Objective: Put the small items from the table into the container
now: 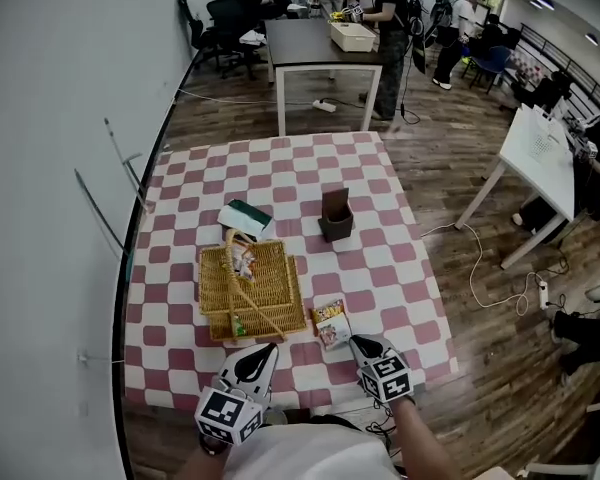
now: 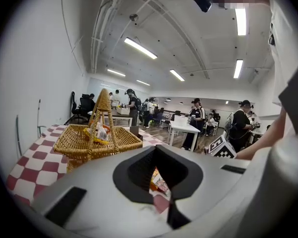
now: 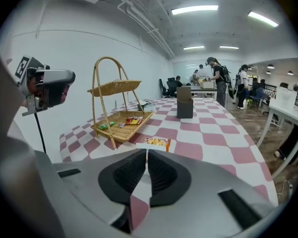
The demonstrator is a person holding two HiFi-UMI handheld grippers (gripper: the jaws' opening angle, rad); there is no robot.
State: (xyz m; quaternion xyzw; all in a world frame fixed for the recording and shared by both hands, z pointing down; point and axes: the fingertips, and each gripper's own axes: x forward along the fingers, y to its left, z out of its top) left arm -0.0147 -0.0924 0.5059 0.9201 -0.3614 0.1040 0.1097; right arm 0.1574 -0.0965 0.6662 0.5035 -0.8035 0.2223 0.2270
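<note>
A wicker basket (image 1: 252, 288) with a tall handle stands on the checked table (image 1: 380, 268) and holds a few small packets on its lower tray (image 3: 121, 122). An orange snack packet (image 1: 331, 323) lies flat just right of it, also seen in the right gripper view (image 3: 156, 143). My left gripper (image 1: 263, 353) hovers at the table's near edge by the basket's corner, jaws wide apart and empty; the packet (image 2: 157, 180) shows through the gap. My right gripper (image 1: 361, 345) sits just short of the packet, its pads a thin slit apart with nothing between them.
A dark upright box (image 1: 335, 216) stands beyond the packet, mid-table. A green and white pack (image 1: 246, 216) lies behind the basket. A white wall runs along the left. Other tables (image 1: 320, 43) and several people are farther back in the room.
</note>
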